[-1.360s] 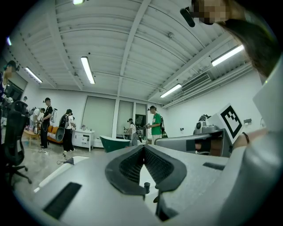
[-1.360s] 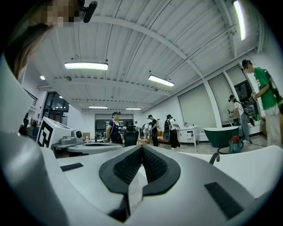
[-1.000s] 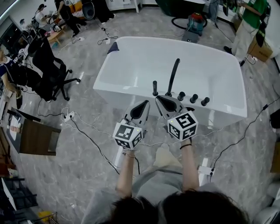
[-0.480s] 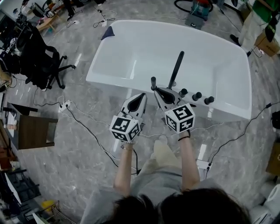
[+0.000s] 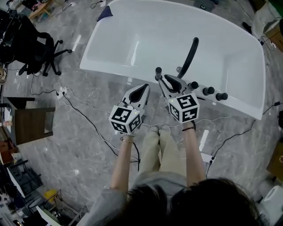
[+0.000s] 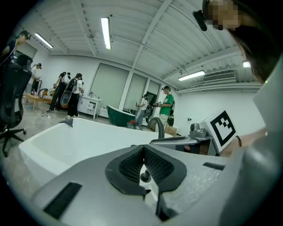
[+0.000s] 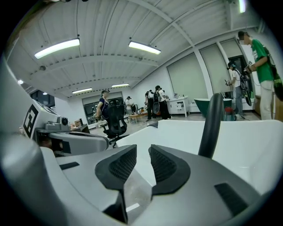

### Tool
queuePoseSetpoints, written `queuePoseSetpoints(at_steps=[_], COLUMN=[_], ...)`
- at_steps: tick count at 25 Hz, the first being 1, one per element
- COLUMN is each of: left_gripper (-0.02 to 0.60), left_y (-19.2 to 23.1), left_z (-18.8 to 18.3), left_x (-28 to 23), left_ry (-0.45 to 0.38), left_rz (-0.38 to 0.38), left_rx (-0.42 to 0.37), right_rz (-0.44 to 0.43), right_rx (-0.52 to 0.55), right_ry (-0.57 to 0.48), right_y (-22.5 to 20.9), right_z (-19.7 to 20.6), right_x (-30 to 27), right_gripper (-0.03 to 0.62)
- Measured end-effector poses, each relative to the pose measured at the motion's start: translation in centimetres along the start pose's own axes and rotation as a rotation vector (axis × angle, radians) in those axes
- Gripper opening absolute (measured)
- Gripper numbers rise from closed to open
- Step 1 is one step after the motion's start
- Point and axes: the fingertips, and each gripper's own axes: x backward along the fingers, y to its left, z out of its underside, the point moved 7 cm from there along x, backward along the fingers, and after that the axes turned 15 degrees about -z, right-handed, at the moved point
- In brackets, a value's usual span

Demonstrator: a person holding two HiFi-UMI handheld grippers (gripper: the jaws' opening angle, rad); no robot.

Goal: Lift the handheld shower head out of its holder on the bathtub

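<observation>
The handheld shower head, a short black upright stick, stands in its holder on the near rim of the white bathtub. Just right of it rise the tall curved black spout and three black knobs. My right gripper hovers right beside the shower head. Its jaws are opening, with a gap between the pads and nothing in it. My left gripper hangs before the tub's outer wall, left of the shower head, and its pads meet at the tips, so it is shut and empty.
A black office chair and a brown cabinet stand to the left on the marble floor. Cables trail along the floor in front of the tub. A dark cloth lies on the tub's far left corner. People stand in the background.
Both grippers have sunk and come closer to the tub's near rim. The right gripper's jaws, shut before, now stand apart beside the shower head.
</observation>
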Motion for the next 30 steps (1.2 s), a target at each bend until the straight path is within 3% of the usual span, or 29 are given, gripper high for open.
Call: queuePoseSetpoints(at_steps=[11, 30], left_gripper=[0.006, 0.006], left_y=[2.8, 5.0], left_z=[5.1, 9.8], left_x=[-4.0, -7.8], left_ry=[0.057, 0.089], left_rz=[-0.002, -0.054], left_rx=[0.022, 0.081], right_rz=[0.074, 0.075], right_rx=[-0.024, 0.046], right_ry=[0.047, 0.108], right_y=[-4.3, -7.5], right_z=[5.4, 8.2], right_x=[-4.5, -9.5], right_gripper=[0.144, 0.151])
